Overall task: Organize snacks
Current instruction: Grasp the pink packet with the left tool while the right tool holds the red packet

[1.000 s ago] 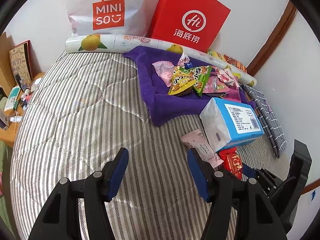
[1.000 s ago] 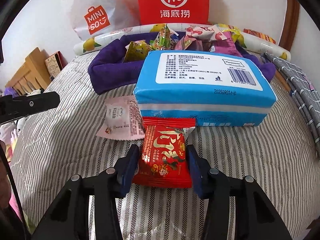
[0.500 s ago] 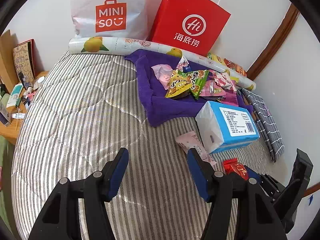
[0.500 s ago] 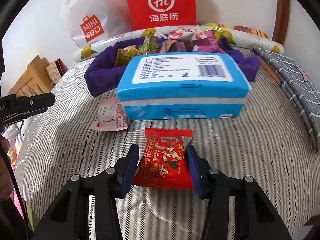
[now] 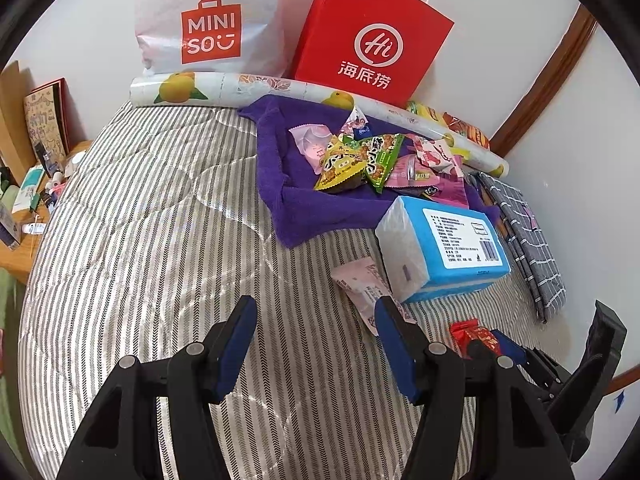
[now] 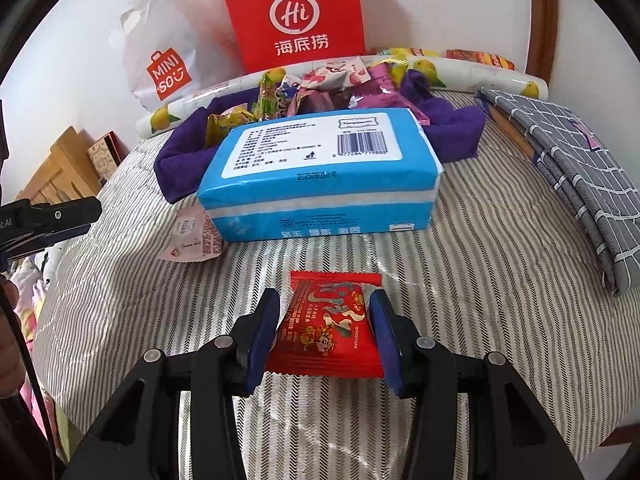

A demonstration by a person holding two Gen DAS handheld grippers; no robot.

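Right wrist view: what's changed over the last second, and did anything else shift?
The right tool, gripping the red snack packet, has pulled it back from the blue tissue pack; the gap between them has widened. The left tool stays open and empty. The pink packet hasn't moved.

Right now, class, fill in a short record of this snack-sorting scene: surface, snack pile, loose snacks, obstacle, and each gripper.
surface: striped bed cover
snack pile: mixed packets on purple towel
loose snacks: pink packet beside the tissue pack; red snack packet
obstacle: blue tissue pack between red packet and towel
left gripper: open, empty
right gripper: closed on red snack packet
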